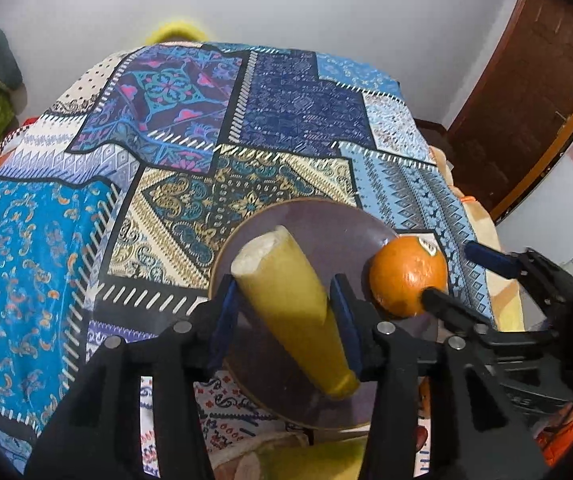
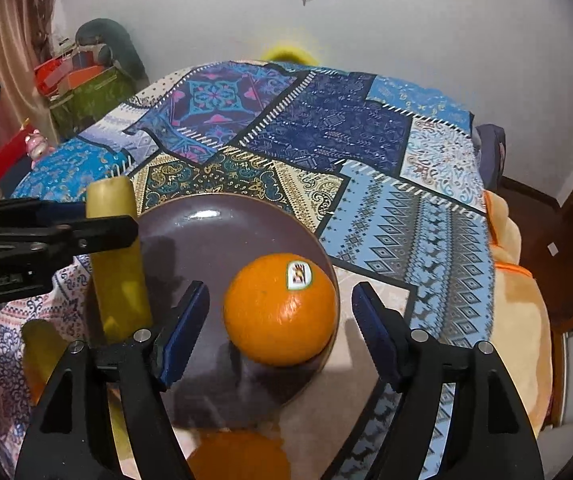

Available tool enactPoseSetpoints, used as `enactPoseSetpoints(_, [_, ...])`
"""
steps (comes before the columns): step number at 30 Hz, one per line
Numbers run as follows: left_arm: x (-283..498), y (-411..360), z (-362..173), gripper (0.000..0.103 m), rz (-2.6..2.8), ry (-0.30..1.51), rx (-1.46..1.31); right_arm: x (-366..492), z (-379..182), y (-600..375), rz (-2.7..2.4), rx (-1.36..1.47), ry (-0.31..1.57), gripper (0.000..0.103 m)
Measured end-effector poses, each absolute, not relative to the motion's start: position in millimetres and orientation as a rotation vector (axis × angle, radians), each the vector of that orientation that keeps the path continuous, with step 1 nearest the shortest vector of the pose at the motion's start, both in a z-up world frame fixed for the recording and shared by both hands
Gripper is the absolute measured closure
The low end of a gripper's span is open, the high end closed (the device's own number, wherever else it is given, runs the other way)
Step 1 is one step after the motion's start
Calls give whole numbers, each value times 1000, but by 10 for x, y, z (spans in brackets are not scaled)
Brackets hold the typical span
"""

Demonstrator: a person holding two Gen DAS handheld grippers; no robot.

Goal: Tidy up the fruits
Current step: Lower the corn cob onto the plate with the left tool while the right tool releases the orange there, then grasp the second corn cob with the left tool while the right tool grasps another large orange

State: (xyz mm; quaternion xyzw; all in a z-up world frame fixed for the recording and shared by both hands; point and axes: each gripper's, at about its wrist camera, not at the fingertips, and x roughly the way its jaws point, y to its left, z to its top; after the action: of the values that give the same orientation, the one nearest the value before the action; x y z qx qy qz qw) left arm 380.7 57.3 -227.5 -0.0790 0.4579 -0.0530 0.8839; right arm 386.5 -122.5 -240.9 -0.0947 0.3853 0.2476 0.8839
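Left wrist view: your left gripper [image 1: 284, 312] is clamped on the yellow banana [image 1: 286, 284], cut end forward, above the brown plate [image 1: 318, 220]; the step looks like placing, so lower it clear of the orange [image 1: 408, 276] at the plate's right rim. Right wrist view: your right gripper [image 2: 280, 332] stands spread around that stickered orange [image 2: 280, 308], pads not touching; a second orange [image 2: 238, 456] lies below the plate's near rim.

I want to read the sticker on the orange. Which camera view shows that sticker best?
The right wrist view: the sticker faces the camera on top of the orange, whole and unobstructed. In the left wrist view only its edge shows at the orange's top, turned away, and a finger of the right gripper crosses the fruit.
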Motion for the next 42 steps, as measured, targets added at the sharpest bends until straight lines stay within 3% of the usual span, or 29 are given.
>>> enactPoseSetpoints(3, [3744,555,-2243,48,-125,954,-151,3738,-2341,-1316,515,-183,784,30])
enactPoseSetpoints(12, [3433,521,-2020,47,-114,917,-119,3377,-2271,-1490,490,-166,765,27])
enactPoseSetpoints(25, [2775,628,-2111,20,-80,954,-101,2940,-2334,-1584,474,-165,778,22])
enactPoseSetpoints(35, [2716,485,-2532,20,-122,1053,-60,2927,-2622,-1537,477,-181,846,22])
enactPoseSetpoints(42, [2821,381,-2640,11,-164,1059,-62,3066,-2785,-1466,486,-179,881,22])
